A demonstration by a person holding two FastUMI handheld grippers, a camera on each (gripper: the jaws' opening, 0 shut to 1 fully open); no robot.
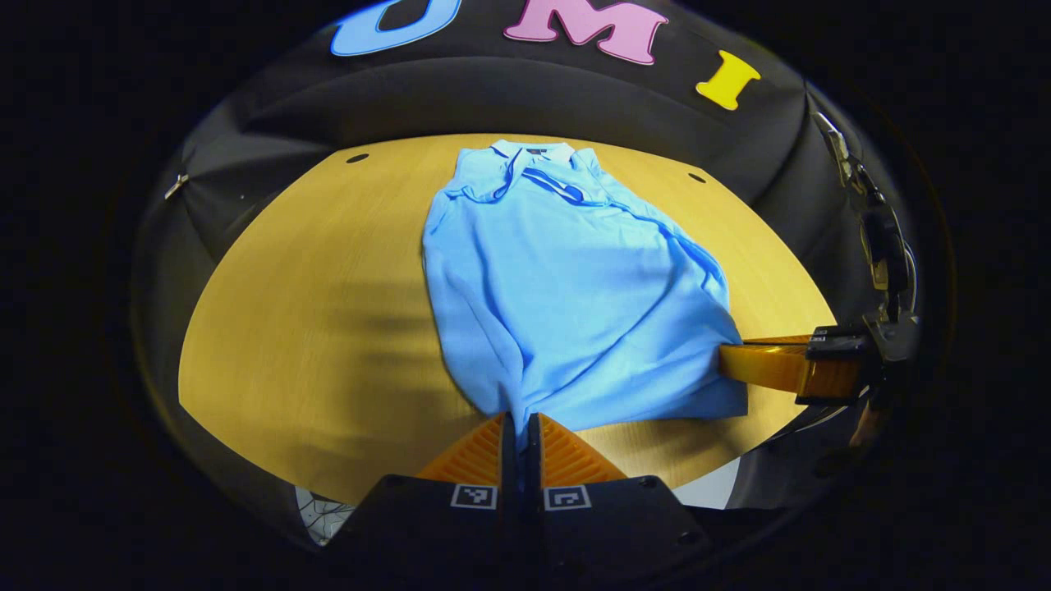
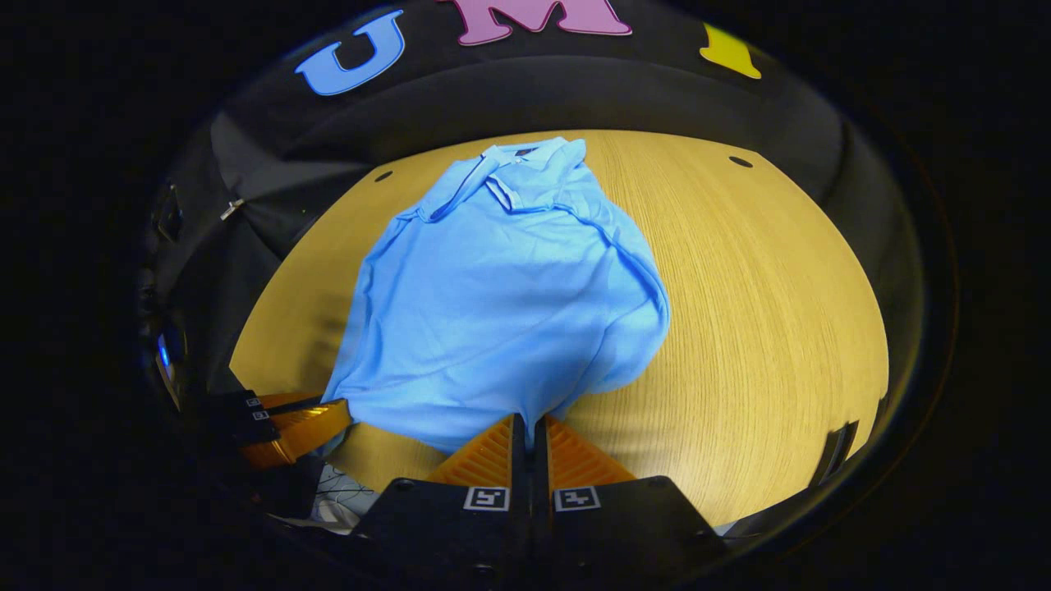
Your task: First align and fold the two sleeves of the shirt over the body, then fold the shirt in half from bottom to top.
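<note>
The shirt lay flat on the worktop, collar toward the far wall, sleeves already folded in over the body, so I judged the step in hand to be the bottom-to-top fold. My left gripper had its fingers pressed together on one hem corner, and my right gripper pinched the other corner the same way. To do it well I would have lifted both corners together, kept the hem taut and level between them, carried it forward toward the collar without dragging the body cloth, and laid it down square before letting go; uneven height looked likely to skew the fold. The left gripper view showed the ridge of cloth running down the shirt's right side and the right gripper coming in from the edge, gripping the hem. The right gripper view gave me the bare stretch of worktop to that side and the left gripper low at the shirt's near corner.
</note>
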